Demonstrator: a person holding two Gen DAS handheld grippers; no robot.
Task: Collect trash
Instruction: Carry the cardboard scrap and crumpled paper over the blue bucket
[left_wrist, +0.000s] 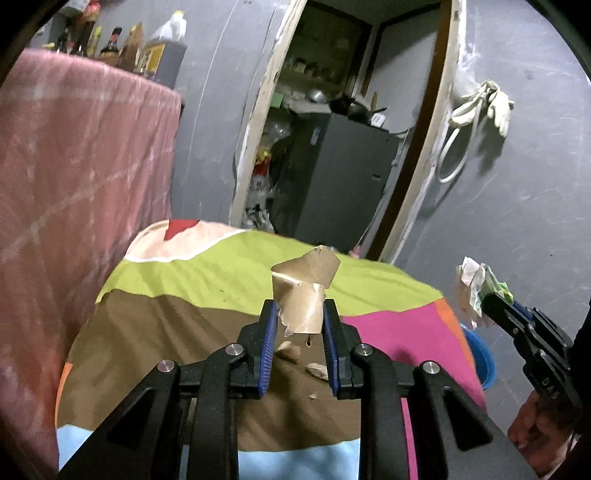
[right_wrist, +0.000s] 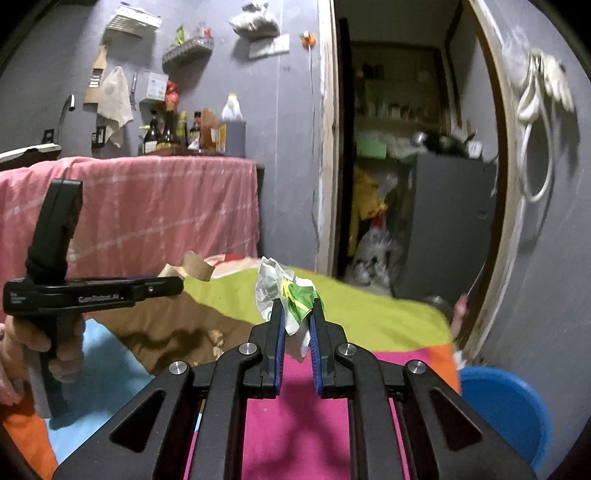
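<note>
Left gripper clamped on a torn brown cardboard scrap, lifted above the colour-block bedsheet — right gripper nearly closed, pinching a crumpled green-and-white wrapper. Small brown scraps lie on the sheet; blue bucket beside the bed.

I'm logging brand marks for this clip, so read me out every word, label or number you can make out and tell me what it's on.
"GenRobot.AI": white print on the side of the left gripper, seen from the right wrist view.
"DAS": partial white letters on the body of the right gripper, seen from the left wrist view; the rest is cut off.
Bottles on the shelf: labels too small and blurred to read.
Green and white wrapper: print unreadable.
</note>
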